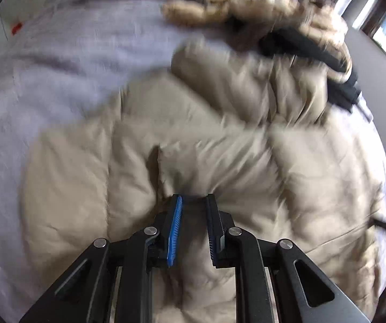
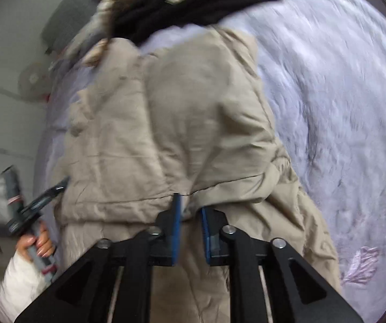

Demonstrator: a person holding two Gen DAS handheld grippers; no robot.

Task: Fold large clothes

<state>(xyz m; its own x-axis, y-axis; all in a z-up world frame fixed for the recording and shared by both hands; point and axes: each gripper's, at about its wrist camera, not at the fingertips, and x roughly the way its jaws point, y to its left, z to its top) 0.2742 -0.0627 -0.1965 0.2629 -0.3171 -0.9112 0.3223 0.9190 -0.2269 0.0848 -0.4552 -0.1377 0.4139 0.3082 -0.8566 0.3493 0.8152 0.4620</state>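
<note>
Left claw (image 1: 193, 202) over beige coat (image 1: 193, 148) (blurred), fabric between pads.

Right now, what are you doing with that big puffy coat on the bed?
A person is folding a big beige padded coat that lies on a pale purple fuzzy blanket, using a two-finger gripper in each hand. The left gripper pinches a fold of the coat's padding. The right gripper is at the coat's hem seam with fabric between its fingers, though its hold is unclear. The fur-trimmed hood lies at the far end.
</note>
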